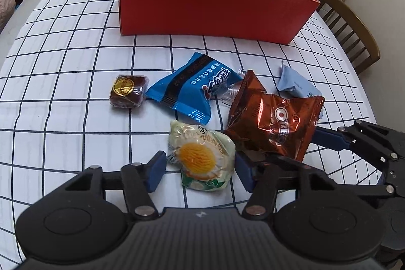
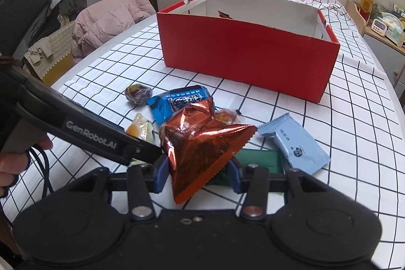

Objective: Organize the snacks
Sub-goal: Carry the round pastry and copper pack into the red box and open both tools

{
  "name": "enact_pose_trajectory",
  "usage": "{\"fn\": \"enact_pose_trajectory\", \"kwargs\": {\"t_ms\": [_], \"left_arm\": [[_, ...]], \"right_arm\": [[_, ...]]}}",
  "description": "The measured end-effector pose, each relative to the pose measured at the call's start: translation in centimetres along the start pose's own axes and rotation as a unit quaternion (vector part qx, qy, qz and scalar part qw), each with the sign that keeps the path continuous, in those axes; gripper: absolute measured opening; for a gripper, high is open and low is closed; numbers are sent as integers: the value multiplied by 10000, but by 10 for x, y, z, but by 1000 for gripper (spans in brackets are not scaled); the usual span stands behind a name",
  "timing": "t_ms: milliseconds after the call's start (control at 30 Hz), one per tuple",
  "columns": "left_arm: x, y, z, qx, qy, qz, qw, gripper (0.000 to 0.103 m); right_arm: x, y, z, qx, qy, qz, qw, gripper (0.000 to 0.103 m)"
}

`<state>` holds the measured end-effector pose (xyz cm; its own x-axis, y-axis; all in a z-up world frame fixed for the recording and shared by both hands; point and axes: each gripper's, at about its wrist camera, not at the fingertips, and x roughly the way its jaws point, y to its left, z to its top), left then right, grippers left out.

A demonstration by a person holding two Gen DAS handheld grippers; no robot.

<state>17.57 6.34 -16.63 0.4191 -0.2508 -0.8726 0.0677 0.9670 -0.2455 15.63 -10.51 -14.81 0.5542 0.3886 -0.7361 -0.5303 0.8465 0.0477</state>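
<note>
Right gripper [image 2: 198, 172] holds the Oreo bag [image 2: 202, 143], jaws pinching it; left gripper [image 1: 200, 171] straddles the egg candy [image 1: 202, 158], jaws half-wide, not touching. Best squeeze gently, lift straight, then clear the box [image 1: 207, 9] wall.

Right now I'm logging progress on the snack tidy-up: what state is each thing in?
Red box: open, upright, at least one packet inside.
Copper Oreo packet: sealed, clamped in right tongs.
Egg-print packet: sealed, on cloth, between left tongs, not pinched.
Blue packet: sealed, on cloth.
Pale blue packet: sealed, on cloth.
Brown candy: wrapped, on cloth.
</note>
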Motion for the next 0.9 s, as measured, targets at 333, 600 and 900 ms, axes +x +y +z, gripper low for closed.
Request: {"fn": "enact_pose_trajectory", "kwargs": {"t_ms": [333, 600, 900], "left_arm": [[-8, 1, -7, -42, -159, 4, 9999, 40], [-25, 2, -10, -170, -222, -13, 9996, 40], [-59, -10, 15, -84, -525, -39, 9986, 40]], "right_arm": [[-1, 4, -2, 128, -203, -65, 9997, 42], [-11, 7, -1, 200, -417, -159, 9988, 40], [-36, 3, 17, 290, -713, -150, 9969, 39]]}}
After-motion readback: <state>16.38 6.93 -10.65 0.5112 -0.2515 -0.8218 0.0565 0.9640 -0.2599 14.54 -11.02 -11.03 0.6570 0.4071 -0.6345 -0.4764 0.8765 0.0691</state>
